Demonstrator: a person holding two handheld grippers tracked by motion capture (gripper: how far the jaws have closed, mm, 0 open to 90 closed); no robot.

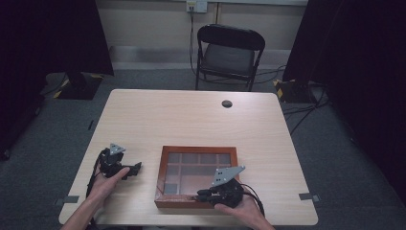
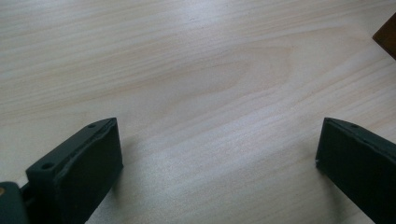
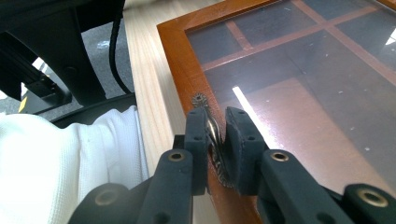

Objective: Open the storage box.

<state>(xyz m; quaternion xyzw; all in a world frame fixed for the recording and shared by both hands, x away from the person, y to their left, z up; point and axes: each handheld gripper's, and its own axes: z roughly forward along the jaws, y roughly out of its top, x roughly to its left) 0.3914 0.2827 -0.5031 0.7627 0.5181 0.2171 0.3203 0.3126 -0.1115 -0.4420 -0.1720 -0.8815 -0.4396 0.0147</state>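
Right hand-held gripper is clenched on the metal handle at the glass-lidded wooden box's 6 o'clock edge, apparently for lifting; left hand-held gripper rests released at 9 o'clock on the tabletop.

A pale wooden counter stands on grey carpet, with a round cable hole near its far edge. Behind it a black folding chair faces the counter, in front of a cream wall with a socket and cables hanging down. Black curtains close off both sides (the right one runs darker and deeper). Yellow-and-black taped stand bases sit at the curtain feet, and loose cables trail over the floor on the right. Light falls evenly from above.
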